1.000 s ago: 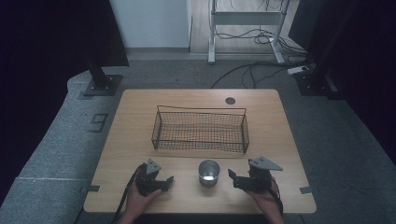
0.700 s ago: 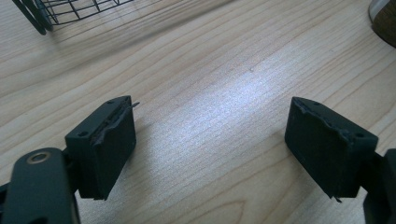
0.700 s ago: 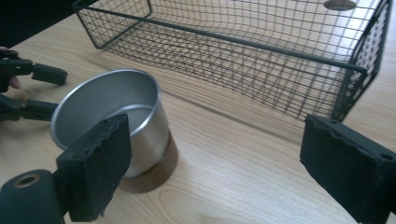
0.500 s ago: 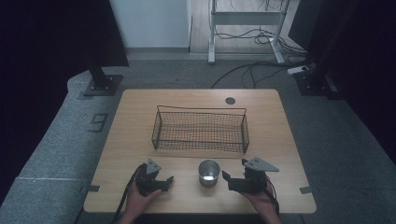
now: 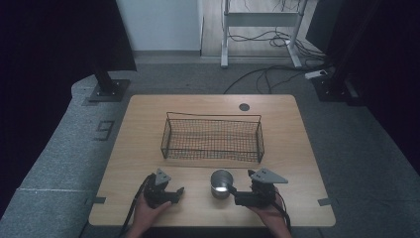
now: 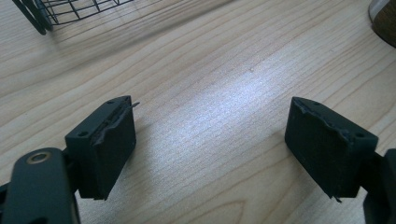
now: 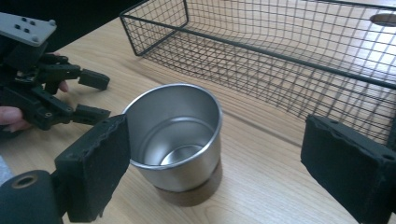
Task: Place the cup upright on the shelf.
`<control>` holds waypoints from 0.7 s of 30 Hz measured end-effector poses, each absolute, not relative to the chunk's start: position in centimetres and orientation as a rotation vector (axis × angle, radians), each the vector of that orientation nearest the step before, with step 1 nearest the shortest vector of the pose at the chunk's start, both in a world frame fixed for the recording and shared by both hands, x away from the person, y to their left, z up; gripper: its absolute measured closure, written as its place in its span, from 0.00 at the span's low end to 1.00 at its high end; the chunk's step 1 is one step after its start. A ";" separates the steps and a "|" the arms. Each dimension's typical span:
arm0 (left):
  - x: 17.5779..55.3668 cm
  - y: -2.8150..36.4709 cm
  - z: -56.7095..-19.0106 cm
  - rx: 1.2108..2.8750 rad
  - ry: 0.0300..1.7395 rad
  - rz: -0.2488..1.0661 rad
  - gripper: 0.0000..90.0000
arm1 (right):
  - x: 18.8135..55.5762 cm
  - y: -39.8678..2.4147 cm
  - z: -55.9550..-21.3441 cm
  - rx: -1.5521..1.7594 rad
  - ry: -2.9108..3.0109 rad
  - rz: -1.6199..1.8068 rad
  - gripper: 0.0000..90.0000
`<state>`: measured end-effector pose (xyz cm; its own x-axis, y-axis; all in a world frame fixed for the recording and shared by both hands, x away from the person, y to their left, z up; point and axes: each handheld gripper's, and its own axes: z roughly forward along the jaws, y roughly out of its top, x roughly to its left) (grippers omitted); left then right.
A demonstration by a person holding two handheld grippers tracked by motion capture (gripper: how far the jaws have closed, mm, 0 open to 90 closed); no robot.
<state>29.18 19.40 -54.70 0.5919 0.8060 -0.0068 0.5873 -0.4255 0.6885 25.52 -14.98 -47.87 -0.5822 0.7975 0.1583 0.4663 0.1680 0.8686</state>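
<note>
No writing is readable on the steel cup (image 7: 175, 135), standing low centre on the counter (image 5: 297, 148) before the wire basket (image 5: 212, 137). The right gripper view shows its empty inside and brown base. The right gripper (image 7: 219, 163) has jaws released around it; the left gripper (image 6: 210, 140) has jaws released over bare wood.

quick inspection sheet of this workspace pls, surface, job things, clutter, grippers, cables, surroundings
Surface: light wooden table, with a round dark grommet near its far edge.
Job's things: metal cup standing upright and empty on a brown base at the near edge; black wire basket behind it, empty as far as can be seen.
Clutter: nothing seen.
Grippers: left gripper open over bare wood, left of the cup; right gripper open, jaws on either side of the cup, not closed on it.
Cables: one trails from each gripper; more cables lie on the floor beyond the table.
Surroundings: grey carpet, dark curtains at both sides, a white metal frame at the back.
</note>
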 end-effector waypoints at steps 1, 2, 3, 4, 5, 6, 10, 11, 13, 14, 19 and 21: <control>29.2 19.4 -54.7 2.163 1.098 0.429 0.18 | 25.5 -14.9 -47.9 1.197 2.118 1.386 0.09; 29.2 19.4 -54.7 2.163 1.098 0.429 0.18 | 25.5 -14.8 -47.9 1.192 2.119 1.396 0.09; 29.2 19.4 -54.7 2.164 1.099 0.430 0.18 | 25.5 -14.7 -47.9 1.187 2.124 1.398 0.09; 29.2 19.4 -54.7 2.164 1.099 0.430 0.18 | 25.5 -14.7 -47.9 1.187 2.124 1.398 0.09; 29.2 19.4 -54.7 2.163 1.099 0.429 0.18 | 25.4 -14.4 -47.9 1.180 2.131 1.397 0.09; 29.2 19.4 -54.7 2.164 1.099 0.430 0.18 | 25.4 -14.4 -47.9 1.180 2.131 1.397 0.09; 29.2 19.4 -54.7 2.164 1.099 0.430 0.18 | 25.3 -13.6 -48.0 1.162 2.157 1.391 0.08; 29.2 19.4 -54.7 2.163 1.098 0.429 0.18 | 25.2 -13.5 -48.0 1.157 2.159 1.395 0.08; 29.2 19.4 -54.7 2.163 1.098 0.429 0.18 | 25.2 -13.3 -48.0 1.149 2.167 1.397 0.08; 29.2 19.4 -54.7 2.163 1.099 0.430 0.18 | 25.1 -13.1 -48.0 1.148 2.172 1.396 0.08; 29.2 19.4 -54.7 2.163 1.099 0.430 0.18 | 25.2 -12.5 -48.3 1.142 2.195 1.390 0.06; 29.2 19.4 -54.7 2.164 1.099 0.430 0.18 | 25.3 -12.1 -48.5 1.148 2.204 1.380 0.05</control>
